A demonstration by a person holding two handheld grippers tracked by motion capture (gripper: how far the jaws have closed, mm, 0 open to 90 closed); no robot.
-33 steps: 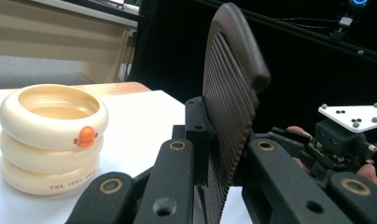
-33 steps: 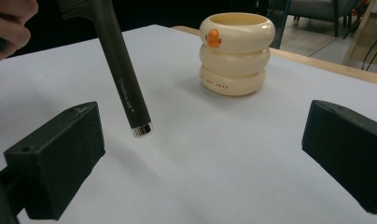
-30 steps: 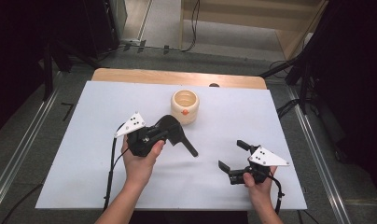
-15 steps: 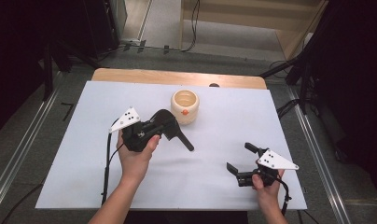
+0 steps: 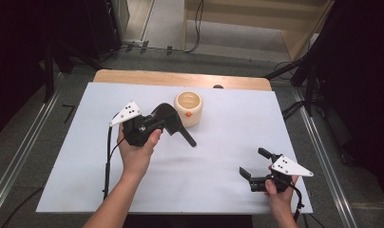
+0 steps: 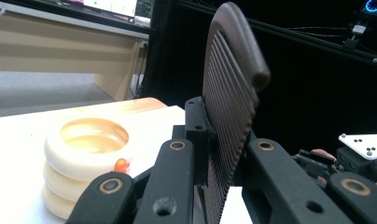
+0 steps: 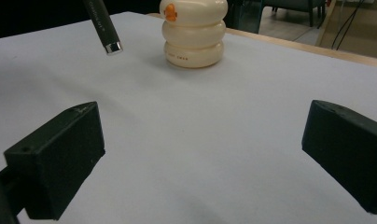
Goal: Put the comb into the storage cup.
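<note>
My left gripper point(image 5: 162, 119) is shut on a dark ribbed paddle-shaped tool point(image 5: 167, 118) and holds it above the white sheet. Its thin handle point(image 5: 186, 137) slants toward the near right. In the left gripper view the tool's ribbed blade point(image 6: 228, 107) stands upright between the jaws. A cream ringed cup point(image 5: 189, 108) with an orange spot stands just right of the tool, open and empty point(image 6: 86, 154). My right gripper point(image 5: 253, 162) is open near the sheet's front right corner, nothing between its pads point(image 7: 65, 158). Ahead of it are the cup point(image 7: 193, 32) and the handle's silver tip point(image 7: 113, 47).
A white sheet point(image 5: 228, 133) covers the table, with a wooden strip point(image 5: 180, 78) along the far edge and a small dark knob point(image 5: 217, 87) on it. Metal rails point(image 5: 318, 142) run along both sides. A cable point(image 5: 107, 161) trails from the left gripper.
The left gripper has carried the tool a little left and farther away. The right gripper has drawn back toward the near right corner, still open.
</note>
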